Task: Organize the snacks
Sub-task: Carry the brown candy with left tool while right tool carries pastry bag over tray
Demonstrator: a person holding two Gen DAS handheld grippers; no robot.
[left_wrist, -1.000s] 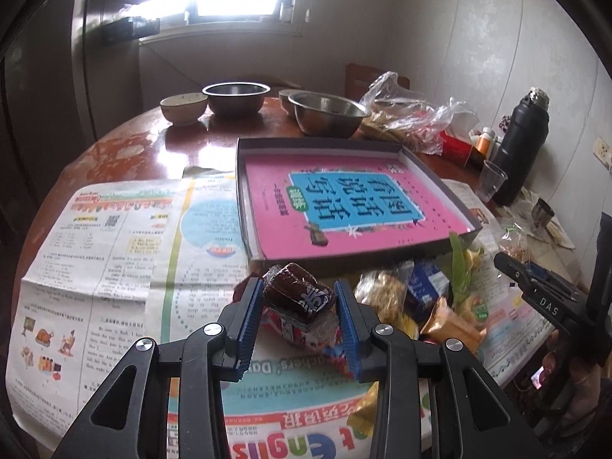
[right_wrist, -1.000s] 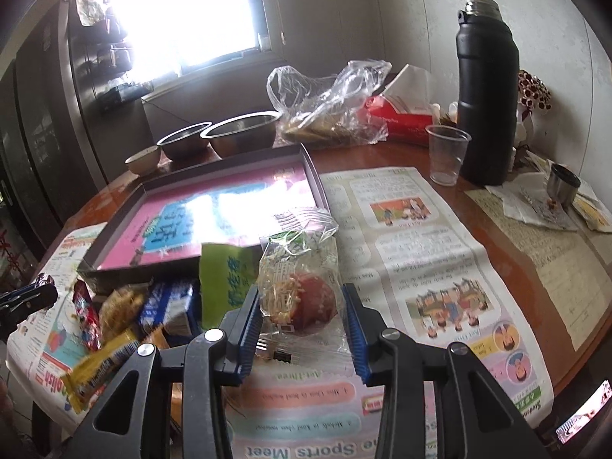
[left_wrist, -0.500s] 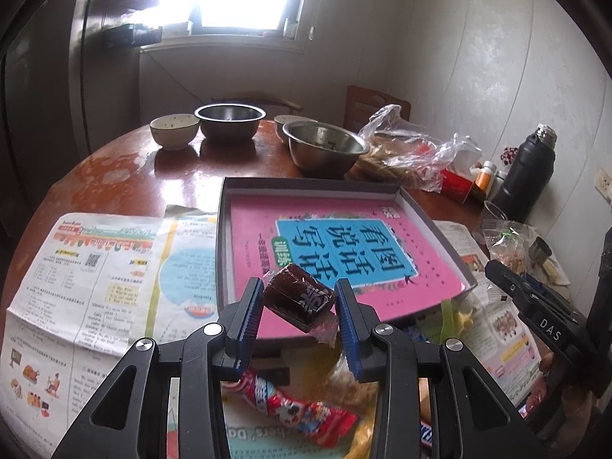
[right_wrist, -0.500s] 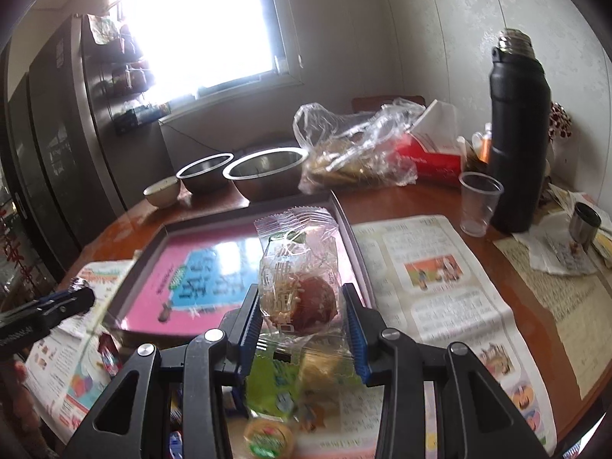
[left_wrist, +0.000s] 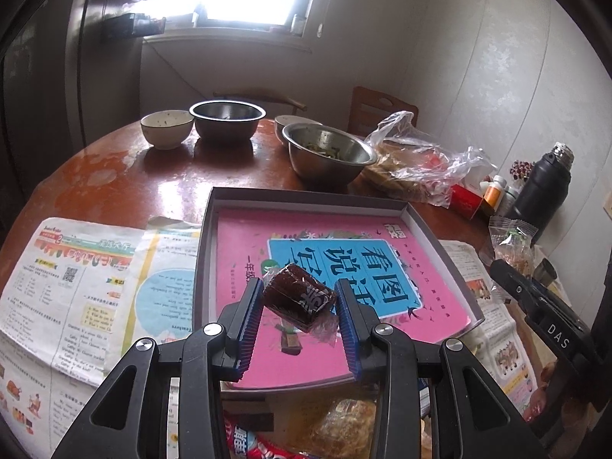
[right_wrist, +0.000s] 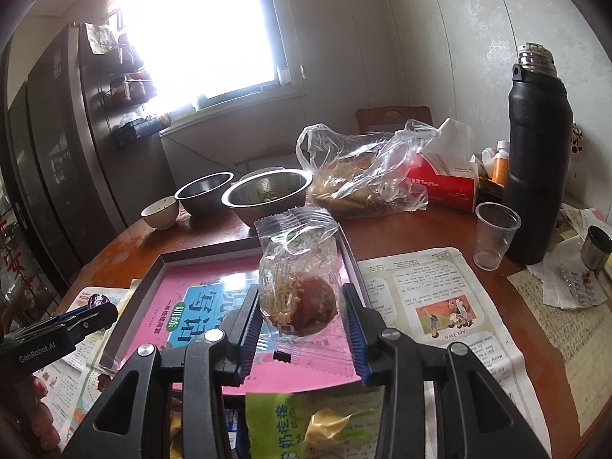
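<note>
my left tool is clamped on a dark brown wrapped candy, pads pressing its two ends, so the candy's long axis runs across the gap from pad to pad. it hangs above the near half of the shallow box tray with the pink printed sheet lining its floor. newspaper covers the counter to the left of the tray.

my right tool is clamped on a clear packet holding a round brown snack. the packet stands upright, its crimped top above the pads, its long axis pointing away from the tool. it hangs over the tray's near right part, close to the right wall.

judgement: both loads are already over the tray, which lies below and ahead of each tool. the left tool is nearer the tray's middle. the remaining pile of snacks lies on the counter, against the tray's near edge, under both tools. the next move probably calls for lowering, then releasing, keeping the two drops apart.
</note>
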